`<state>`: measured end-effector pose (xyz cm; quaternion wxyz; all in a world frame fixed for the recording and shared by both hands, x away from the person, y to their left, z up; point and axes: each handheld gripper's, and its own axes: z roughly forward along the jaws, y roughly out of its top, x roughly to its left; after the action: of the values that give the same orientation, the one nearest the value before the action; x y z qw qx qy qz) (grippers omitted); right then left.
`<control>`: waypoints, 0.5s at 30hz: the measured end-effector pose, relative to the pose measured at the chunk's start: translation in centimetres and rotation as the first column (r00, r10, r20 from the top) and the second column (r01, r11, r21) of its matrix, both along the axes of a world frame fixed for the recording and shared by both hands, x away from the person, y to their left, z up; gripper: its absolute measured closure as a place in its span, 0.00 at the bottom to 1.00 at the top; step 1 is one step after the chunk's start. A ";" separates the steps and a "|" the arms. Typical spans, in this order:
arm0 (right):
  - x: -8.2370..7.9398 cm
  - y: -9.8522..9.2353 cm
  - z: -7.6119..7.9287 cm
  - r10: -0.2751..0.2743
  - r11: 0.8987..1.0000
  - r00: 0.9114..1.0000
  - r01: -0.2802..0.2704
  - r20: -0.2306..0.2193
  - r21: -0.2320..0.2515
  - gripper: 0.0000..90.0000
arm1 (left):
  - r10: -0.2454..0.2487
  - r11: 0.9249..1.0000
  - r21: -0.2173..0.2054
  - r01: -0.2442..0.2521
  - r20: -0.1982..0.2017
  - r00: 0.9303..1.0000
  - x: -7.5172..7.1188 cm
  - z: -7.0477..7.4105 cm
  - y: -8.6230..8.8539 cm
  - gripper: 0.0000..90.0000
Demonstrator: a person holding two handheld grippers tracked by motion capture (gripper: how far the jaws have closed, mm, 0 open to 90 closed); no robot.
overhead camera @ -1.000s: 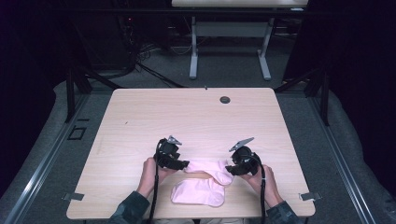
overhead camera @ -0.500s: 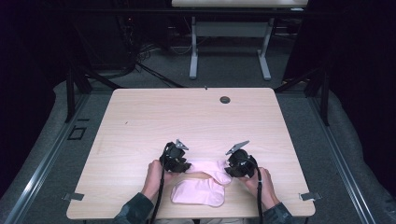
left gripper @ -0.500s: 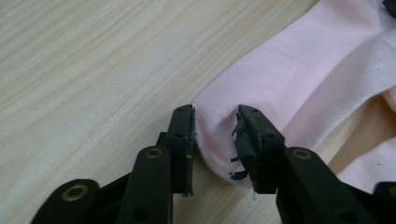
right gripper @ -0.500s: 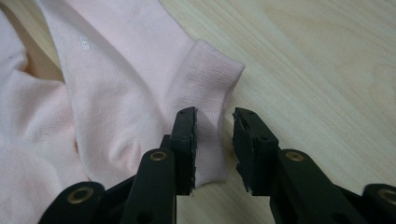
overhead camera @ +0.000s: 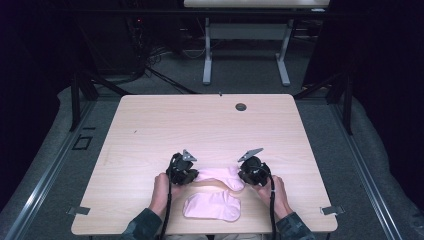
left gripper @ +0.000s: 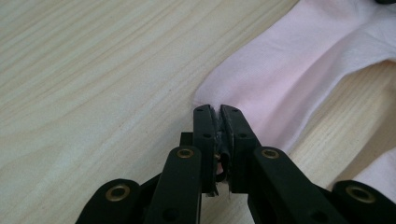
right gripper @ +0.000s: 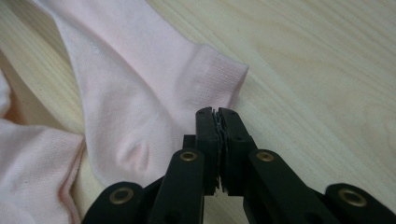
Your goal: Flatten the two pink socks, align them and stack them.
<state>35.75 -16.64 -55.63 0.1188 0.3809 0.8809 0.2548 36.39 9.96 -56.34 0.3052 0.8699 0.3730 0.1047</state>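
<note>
Now my left gripper [overhead camera: 183, 172] has just been closing, and its jaws stand pinched together on the edge of the upper pink sock [overhead camera: 218, 175] at the near corner of that end (a sliver of fabric shows between the pads in the left gripper view). My right gripper [overhead camera: 252, 172] has likewise just been closing; its jaws meet on the sock's other end, just below the ribbed cuff [right gripper: 219, 74], though I can't see for sure that cloth is caught between them. So I judge both ends taken and the lift, fold or pairing not yet begun. The second pink sock [overhead camera: 212, 206] lies flat just behind and between the two grippers, toward me, apart from the one I hold by a thin strip of wood.

Ahead of both grippers the table [overhead camera: 200, 125] runs bare up to a small dark grommet [overhead camera: 241, 107] near the far edge. Behind them, the near edge is close to my wrists, so room lies forward and upward.
</note>
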 end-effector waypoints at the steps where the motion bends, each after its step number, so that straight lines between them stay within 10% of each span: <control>1: 0.0 0.0 0.1 0.002 1.000 1.000 -0.002 0.003 0.007 0.97 | 0.000 1.000 -0.011 0.000 -0.001 1.000 0.0 0.1 0.1 0.95; 15: -3.0 -0.3 6.2 0.041 0.998 0.996 -0.044 0.081 0.042 0.97 | 0.010 0.993 -0.121 -0.002 0.068 0.998 -3.1 4.9 2.1 0.95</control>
<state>32.71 -16.98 -49.40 0.1402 0.3540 0.8775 0.2915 33.29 12.02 -51.41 0.3697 0.8445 0.3708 0.1124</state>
